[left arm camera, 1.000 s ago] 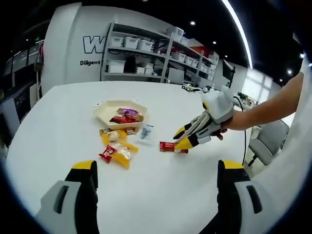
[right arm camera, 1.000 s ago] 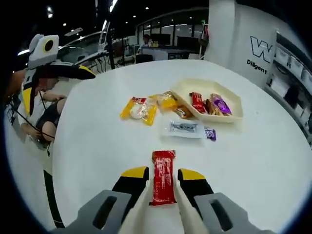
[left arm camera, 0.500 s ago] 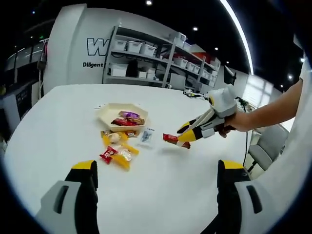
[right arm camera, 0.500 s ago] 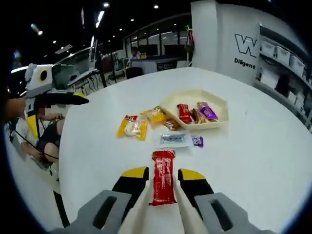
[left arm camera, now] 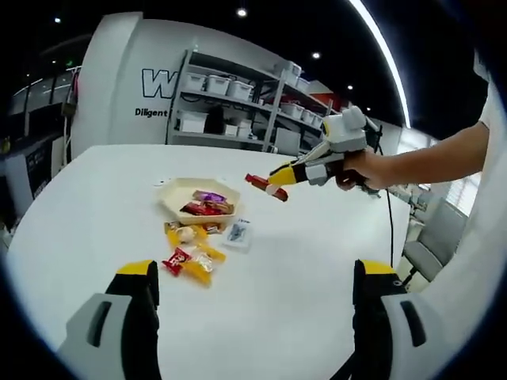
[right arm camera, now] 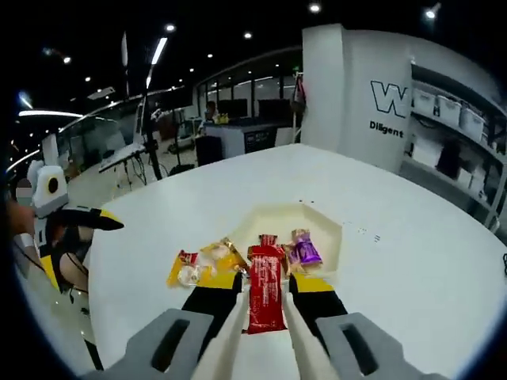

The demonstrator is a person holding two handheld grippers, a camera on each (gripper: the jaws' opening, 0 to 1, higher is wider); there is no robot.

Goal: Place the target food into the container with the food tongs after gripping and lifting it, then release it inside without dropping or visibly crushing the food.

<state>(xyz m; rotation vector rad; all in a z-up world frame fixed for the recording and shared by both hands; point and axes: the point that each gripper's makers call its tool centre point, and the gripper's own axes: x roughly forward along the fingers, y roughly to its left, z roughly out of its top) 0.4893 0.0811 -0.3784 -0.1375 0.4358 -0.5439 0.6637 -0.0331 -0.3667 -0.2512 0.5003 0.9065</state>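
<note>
Ahead of the left gripper [left arm camera: 253,317], beyond the white table [left arm camera: 301,261], a white wall [left arm camera: 119,79] with dark lettering stands beside metal shelves [left arm camera: 238,99] of white bins. A long ceiling light strip [left arm camera: 380,47] runs above right. Ahead of the right gripper [right arm camera: 265,297], desks [right arm camera: 238,138] and dark windows [right arm camera: 245,87] fill the far room.

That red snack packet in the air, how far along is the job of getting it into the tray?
Gripping and lifting look done: the right hand-held gripper holds the red snack packet above the table, near the cream tray. Carrying is in hand. Left: lowering it into the tray and releasing.
</note>
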